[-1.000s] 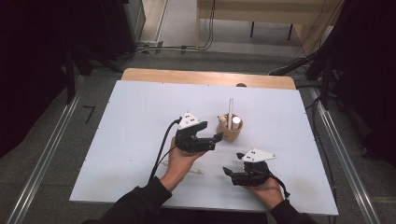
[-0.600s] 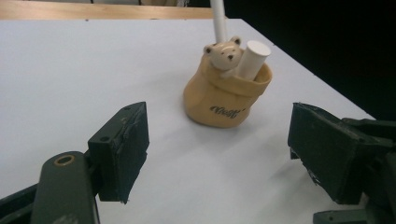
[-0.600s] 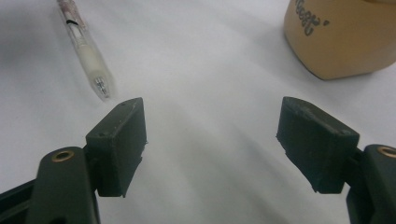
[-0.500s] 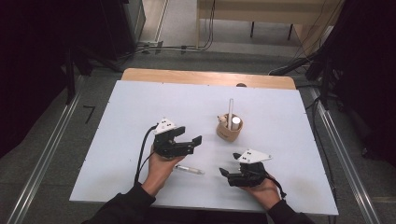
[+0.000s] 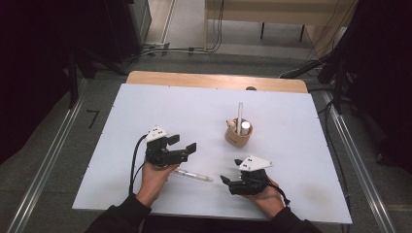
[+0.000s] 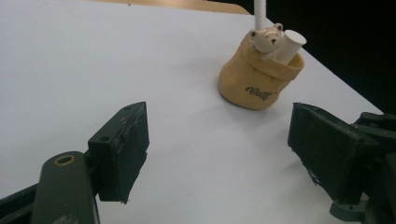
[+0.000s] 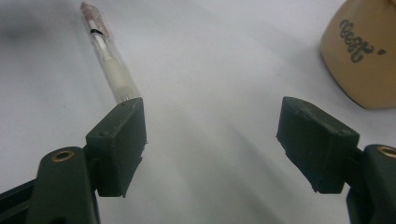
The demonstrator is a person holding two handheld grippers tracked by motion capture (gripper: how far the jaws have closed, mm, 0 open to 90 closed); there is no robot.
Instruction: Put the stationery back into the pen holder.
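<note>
So the white table (image 5: 145, 107) takes up most of the scene, with both hands resting near its front edge. The left gripper (image 5: 187, 150) hovers over the left-middle part, jaws spread wide with nothing between them, and they've just been opening a bit further. The right gripper (image 5: 229, 180) sits lower right of it, also spread and empty. Next size down is the tan pouch-style pen holder (image 6: 259, 79), right of centre on the table and well apart from both grippers; it has a little bear head on the rim and some dark script printed on the front, too squiggly for me to read. A white stick and a stubby white cylinder stand upright in it. Smallest is the clear pen (image 5: 192, 174), lying flat between the two hands, just below the left gripper. Its long axis runs roughly left-right across the table, slightly slanted, and in the right gripper view one end sits just beyond that gripper's left jaw.
</note>
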